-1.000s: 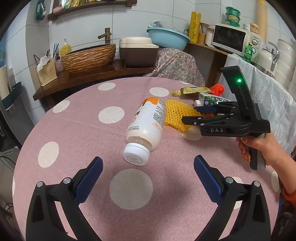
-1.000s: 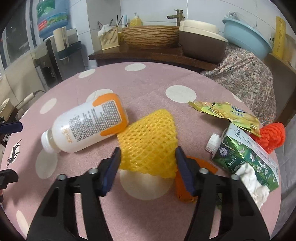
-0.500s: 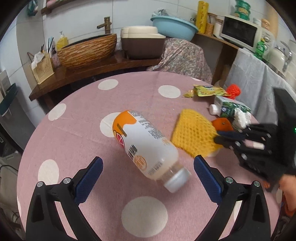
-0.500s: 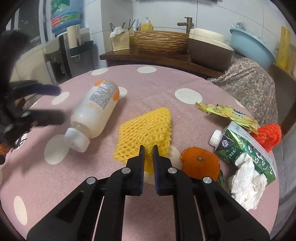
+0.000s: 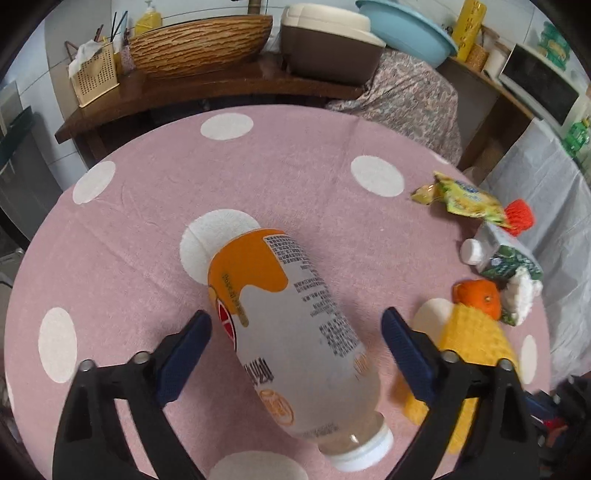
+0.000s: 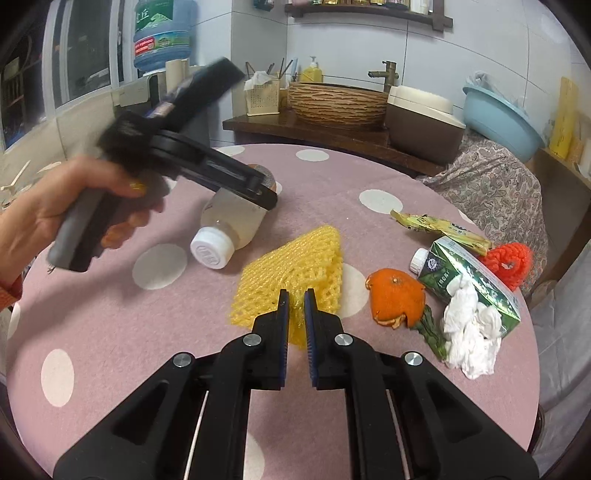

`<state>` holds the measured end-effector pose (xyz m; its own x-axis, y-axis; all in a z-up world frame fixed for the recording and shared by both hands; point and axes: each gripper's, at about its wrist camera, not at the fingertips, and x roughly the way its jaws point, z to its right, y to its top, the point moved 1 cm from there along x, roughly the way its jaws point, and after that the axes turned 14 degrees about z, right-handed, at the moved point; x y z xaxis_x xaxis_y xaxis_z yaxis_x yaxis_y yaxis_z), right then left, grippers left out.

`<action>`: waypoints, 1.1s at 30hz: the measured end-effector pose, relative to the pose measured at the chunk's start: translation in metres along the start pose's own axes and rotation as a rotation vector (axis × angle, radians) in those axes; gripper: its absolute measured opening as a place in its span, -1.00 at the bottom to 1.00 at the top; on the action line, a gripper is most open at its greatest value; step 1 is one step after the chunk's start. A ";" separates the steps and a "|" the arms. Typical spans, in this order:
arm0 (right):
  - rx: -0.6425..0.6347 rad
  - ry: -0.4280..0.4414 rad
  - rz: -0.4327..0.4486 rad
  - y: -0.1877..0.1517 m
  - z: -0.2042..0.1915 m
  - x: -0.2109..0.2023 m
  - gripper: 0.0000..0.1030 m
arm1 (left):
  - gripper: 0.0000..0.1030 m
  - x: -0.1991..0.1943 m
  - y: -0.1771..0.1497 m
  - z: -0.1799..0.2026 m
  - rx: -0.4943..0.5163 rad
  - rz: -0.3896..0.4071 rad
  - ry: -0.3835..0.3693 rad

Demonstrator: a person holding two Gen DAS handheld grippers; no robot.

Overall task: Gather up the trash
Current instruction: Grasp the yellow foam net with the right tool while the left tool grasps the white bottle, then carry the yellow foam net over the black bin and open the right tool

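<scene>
Pink cloth with white dots covers the round table (image 6: pixel 155 325), a tiled kitchen wall and wooden counter lying beyond its far edge. Right gripper (image 6: pixel 294 314) first: its blue pads are pinched nearly together on the near edge of the yellow foam fruit net (image 6: pixel 295 273), which lies at mid-table. Just right of that net sits the orange peel (image 6: pixel 395 297), then the crumpled white tissue (image 6: pixel 471 332) resting against the green drink carton with a white cap (image 6: pixel 469 277); its printing is too small to read. Farther right, a red knitted piece (image 6: pixel 511 260), and a flattened yellow snack wrapper (image 6: pixel 439 227) at the far side.

Over to the left gripper (image 5: pixel 295 354): jaws closing around the white plastic bottle with an orange label (image 5: pixel 291 332), which lies on its side between the pads, neither pad pressing on it yet. Cap end points near; fine black print runs along the label, unreadable. From the right wrist view, the person's hand (image 6: pixel 55 218) grips that tool's handle, blurred. A blue water jug (image 6: pixel 162 33) stands far left, green label illegible.
</scene>
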<state>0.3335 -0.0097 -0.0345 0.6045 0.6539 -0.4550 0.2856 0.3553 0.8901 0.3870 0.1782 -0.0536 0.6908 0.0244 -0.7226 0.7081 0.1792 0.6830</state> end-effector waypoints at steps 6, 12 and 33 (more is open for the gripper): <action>0.002 0.001 0.020 -0.009 -0.004 -0.024 -0.82 | 0.32 0.007 -0.003 -0.003 -0.030 -0.011 0.005; 0.014 0.002 0.048 -0.015 -0.009 -0.048 -0.82 | 0.24 -0.007 -0.012 0.000 -0.025 0.030 -0.029; 0.145 -0.053 0.181 -0.057 0.012 -0.154 -0.82 | 0.20 -0.140 -0.078 0.091 0.130 0.359 -0.200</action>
<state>0.2331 -0.1385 -0.0147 0.6923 0.6612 -0.2891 0.2707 0.1334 0.9534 0.2481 0.0715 0.0035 0.9026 -0.1307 -0.4102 0.4209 0.0683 0.9045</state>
